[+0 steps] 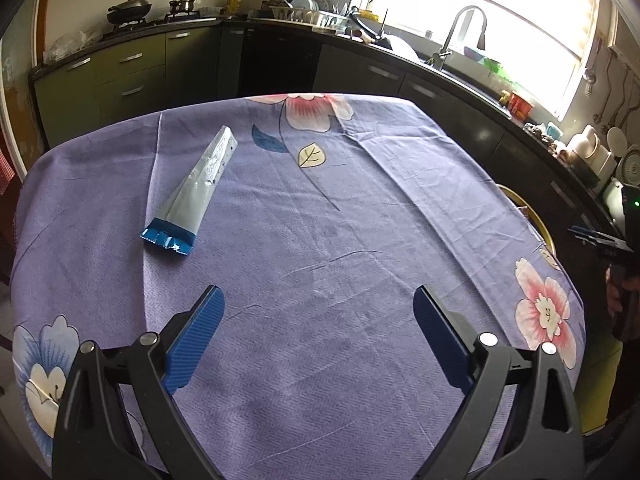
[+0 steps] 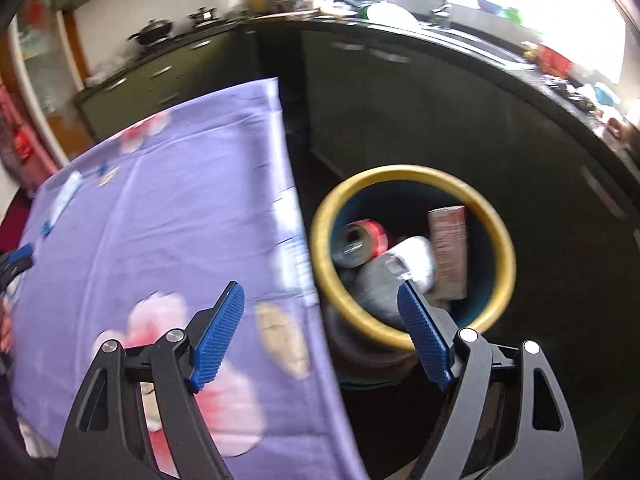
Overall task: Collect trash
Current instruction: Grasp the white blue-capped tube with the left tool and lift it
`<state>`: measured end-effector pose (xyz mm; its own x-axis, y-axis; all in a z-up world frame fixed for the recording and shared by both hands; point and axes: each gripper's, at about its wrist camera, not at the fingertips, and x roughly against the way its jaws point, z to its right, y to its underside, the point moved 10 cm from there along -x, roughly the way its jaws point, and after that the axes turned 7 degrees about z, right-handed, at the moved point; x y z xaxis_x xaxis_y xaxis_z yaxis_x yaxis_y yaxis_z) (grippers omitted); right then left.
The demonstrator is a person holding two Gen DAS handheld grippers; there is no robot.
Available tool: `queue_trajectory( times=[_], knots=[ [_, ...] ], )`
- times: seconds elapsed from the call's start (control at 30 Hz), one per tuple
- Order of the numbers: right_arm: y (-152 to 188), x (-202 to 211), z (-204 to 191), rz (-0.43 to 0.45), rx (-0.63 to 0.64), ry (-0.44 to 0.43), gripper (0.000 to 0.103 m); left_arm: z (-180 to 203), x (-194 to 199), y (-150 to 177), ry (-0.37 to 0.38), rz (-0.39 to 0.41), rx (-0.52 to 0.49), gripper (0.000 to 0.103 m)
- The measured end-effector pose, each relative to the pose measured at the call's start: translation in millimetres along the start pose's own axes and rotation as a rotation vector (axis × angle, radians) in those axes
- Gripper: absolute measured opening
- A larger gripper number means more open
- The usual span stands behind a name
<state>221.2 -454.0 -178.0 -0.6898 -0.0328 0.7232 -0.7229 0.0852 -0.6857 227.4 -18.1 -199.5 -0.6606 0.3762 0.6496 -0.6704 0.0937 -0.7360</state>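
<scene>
Left tool (image 1: 318,340): it is pointing steeply down over the near part of the tabletop, its two blue pads (image 1: 196,340) standing wide apart, released, with only cloth showing between them.

Right tool (image 2: 320,336): it is angling down across the right edge of the tabletop, one pad over the cloth and the other over the bin; the jaws are standing wide, released, with nothing between them. The view is blurring.

Tabletop (image 1: 320,240): it is wearing a purple cloth printed with pink and blue flowers.

Wrapper (image 1: 192,196): one silver foil wrapper with a blue crimped end is lying flat on the left part of the cloth, beyond the left tool and well apart from its pads, its blue end nearer the camera.

Bin (image 2: 412,172): one round bin with a yellow rim is standing on the floor just beside the right edge of the tabletop.

Trash in bin: about four pieces are showing, namely a red-and-silver can (image 2: 360,242), a white wad (image 2: 416,256), a grey crumpled piece (image 2: 376,288) and a pinkish carton (image 2: 448,252) standing on end against the wall.

Kitchen behind: dark cabinets are running along the far wall under a bright window (image 1: 480,8), and one lidded wok (image 1: 129,9) is sitting on the stove.
</scene>
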Motion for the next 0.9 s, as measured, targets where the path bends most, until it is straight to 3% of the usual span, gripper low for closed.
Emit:
queue_trajectory(
  times=[0.2,0.4,0.63,0.9],
  knots=[
    [2,-4,-28,0.003,0.03,-0.042,0.078,-27,-18,-34,-0.078,-0.061,-0.108,0.091],
    [4,-16,-36,-0.013,0.007,-0.074,0.078,-57,-61,-63,-0.062,-0.122,-0.113,0.091],
    [2,-18,-46,-0.02,0.025,-0.093,0.078,-65,-91,-65,-0.062,-0.175,-0.144,0.09],
    [-5,-11,-55,-0.011,0.032,-0.111,0.078,-70,-97,-66,-0.094,-0.173,-0.159,0.071]
  ],
)
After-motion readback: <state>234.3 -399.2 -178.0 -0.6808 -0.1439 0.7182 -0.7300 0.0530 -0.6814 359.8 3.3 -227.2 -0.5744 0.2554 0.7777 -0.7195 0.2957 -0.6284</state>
